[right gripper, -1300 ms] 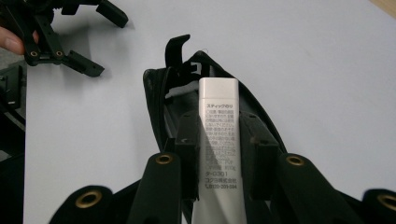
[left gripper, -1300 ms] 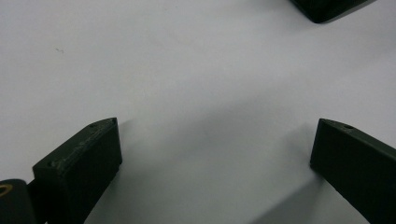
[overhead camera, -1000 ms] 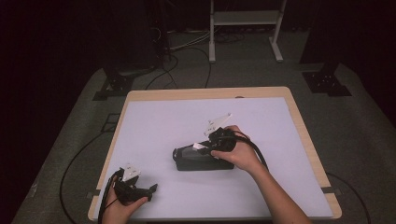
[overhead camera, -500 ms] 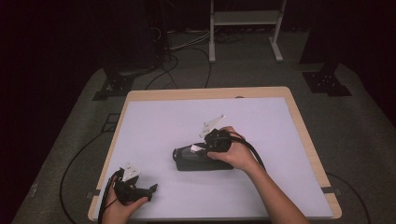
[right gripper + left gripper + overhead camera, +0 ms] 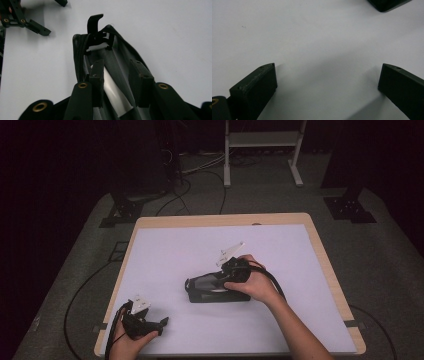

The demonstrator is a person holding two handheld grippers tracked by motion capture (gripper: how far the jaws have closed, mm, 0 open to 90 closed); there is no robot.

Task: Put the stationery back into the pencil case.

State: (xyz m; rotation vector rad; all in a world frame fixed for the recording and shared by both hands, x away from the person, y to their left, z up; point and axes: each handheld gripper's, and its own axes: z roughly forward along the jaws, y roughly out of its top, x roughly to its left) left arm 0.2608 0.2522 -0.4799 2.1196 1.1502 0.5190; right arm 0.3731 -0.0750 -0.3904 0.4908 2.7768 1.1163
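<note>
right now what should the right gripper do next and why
Probably let go of the white tube and back out: the right gripper sits inside the open black zip pouch, jaws astride the tube lying within.

Your only obstacle on the white mat (image 5: 280, 245) is the black pouch (image 5: 210, 291), mid-table, with your right gripper (image 5: 220, 282) and right hand (image 5: 255, 285) on top of it. Inside the pouch your jaws are hemmed in by the zipper edge (image 5: 79, 57) and a white tube (image 5: 113, 91) between them. Far half of the mat lies open, the right side too. Your left gripper (image 5: 145, 322) sits at the near left corner, jaws spread wide over bare mat, well apart from the pouch.
</note>
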